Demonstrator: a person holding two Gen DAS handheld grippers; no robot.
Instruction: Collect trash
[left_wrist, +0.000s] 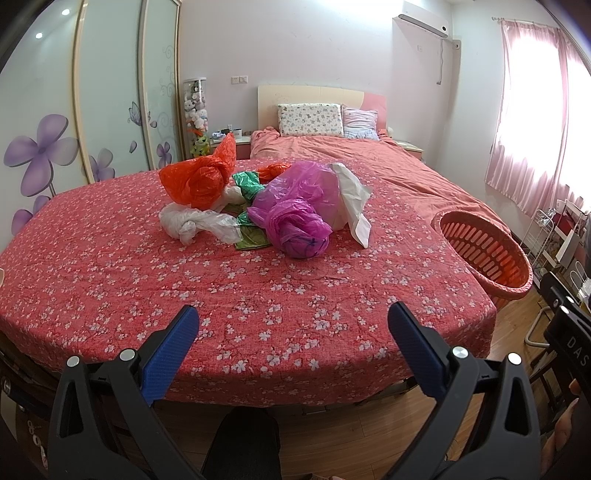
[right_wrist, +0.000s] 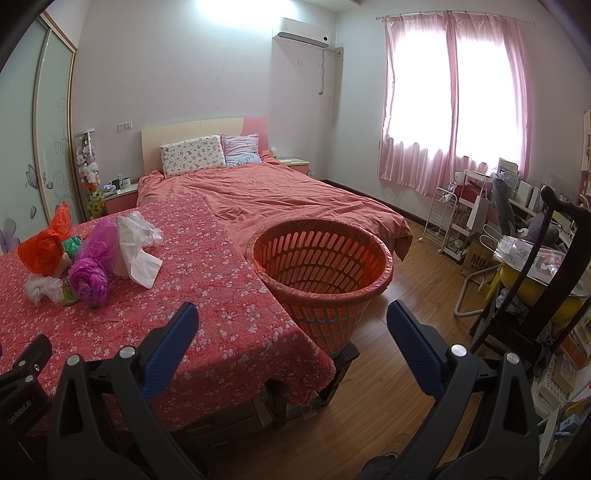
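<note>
A heap of crumpled plastic bags lay on the far-left part of the red flowered tablecloth (left_wrist: 258, 295): an orange bag (left_wrist: 199, 177) at the far left, a clear whitish bag (left_wrist: 192, 223) near it, a purple bag (left_wrist: 299, 210) to the right, a green foil wrapper (left_wrist: 251, 188) between them, and a white paper sheet (left_wrist: 354, 203) at the right edge. An orange slotted plastic basket (right_wrist: 321, 266) stood just beside the table's right edge. The left gripper (left_wrist: 291, 332) and right gripper (right_wrist: 291, 332) hung near the table's front, jaws wide and empty. A bed with a salmon quilt (right_wrist: 280, 195) lay beyond.
</note>
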